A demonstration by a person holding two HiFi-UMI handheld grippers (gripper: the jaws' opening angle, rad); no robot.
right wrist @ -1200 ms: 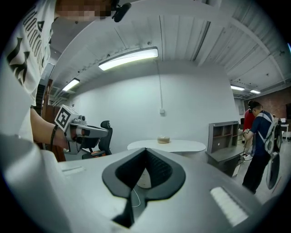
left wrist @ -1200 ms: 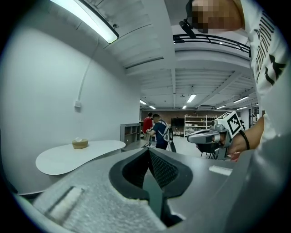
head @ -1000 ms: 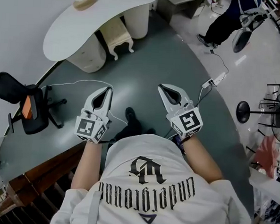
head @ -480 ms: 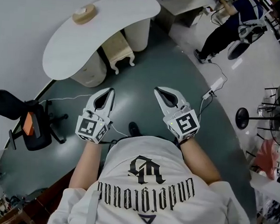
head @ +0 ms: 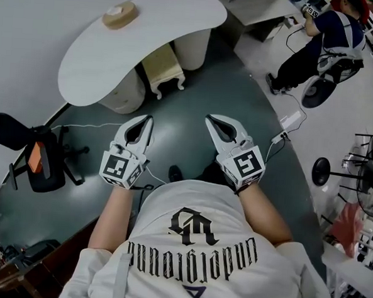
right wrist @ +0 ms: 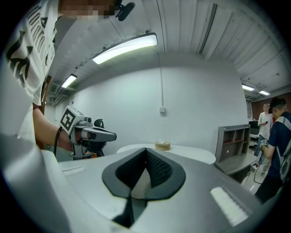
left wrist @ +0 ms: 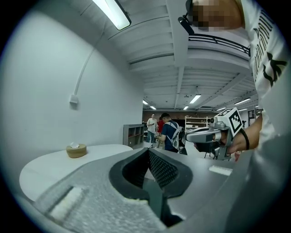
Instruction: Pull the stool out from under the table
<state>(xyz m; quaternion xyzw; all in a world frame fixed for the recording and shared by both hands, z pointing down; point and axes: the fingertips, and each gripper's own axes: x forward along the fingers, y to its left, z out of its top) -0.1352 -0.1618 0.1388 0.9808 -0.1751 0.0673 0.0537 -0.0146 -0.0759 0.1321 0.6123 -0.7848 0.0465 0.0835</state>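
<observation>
The cream stool (head: 162, 64) with carved legs stands half under the white curved table (head: 91, 57), between its two round pedestals. Both grippers are held out over the grey floor, well short of the stool and pointing toward it. My left gripper (head: 147, 119) is shut and holds nothing. My right gripper (head: 209, 119) is likewise shut and empty. In the left gripper view the closed tips (left wrist: 148, 150) face the table top (left wrist: 50, 166). The right gripper view shows its closed tips (right wrist: 145, 149) below the table top (right wrist: 193, 153). Both bodies hide the stool there.
A round tan box (head: 119, 14) sits on the table. A black office chair (head: 39, 160) stands at the left, with a thin cable across the floor. At the right are a person (head: 315, 46), a power strip (head: 291, 120) and a fan stand (head: 327, 166). Grey shelving (right wrist: 232, 141) stands beyond the table.
The table and stool have drawn nearer in the head view as I walk toward them. Both grippers travelled forward together, still shut. The person at the right has shifted.
</observation>
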